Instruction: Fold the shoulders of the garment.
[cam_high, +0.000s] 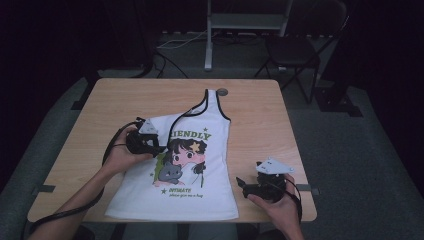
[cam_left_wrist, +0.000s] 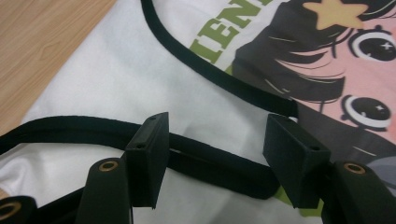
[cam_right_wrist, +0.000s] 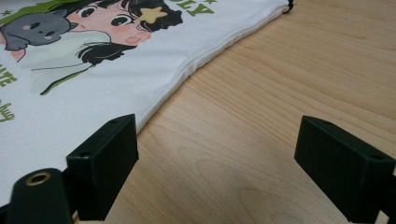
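The white tank top (cam_high: 200, 165) lies flat on the desk (cam_high: 260, 110), its left strap already folded inward. The left gripper (cam_left_wrist: 215, 144) hangs open over that black-trimmed strap (cam_left_wrist: 210, 161); the right gripper (cam_right_wrist: 215, 163) waits open beside the hem, so most folding remains.

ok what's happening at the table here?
A person is working on a white tank top lying flat on the wooden table, a gripper in each hand. The left gripper is over the folded-in shoulder, its jaws open on either side of the black-trimmed strap, not closed on it. The right gripper sits open over bare table beside the shirt's side seam, holding nothing. It looks like folding in progress.
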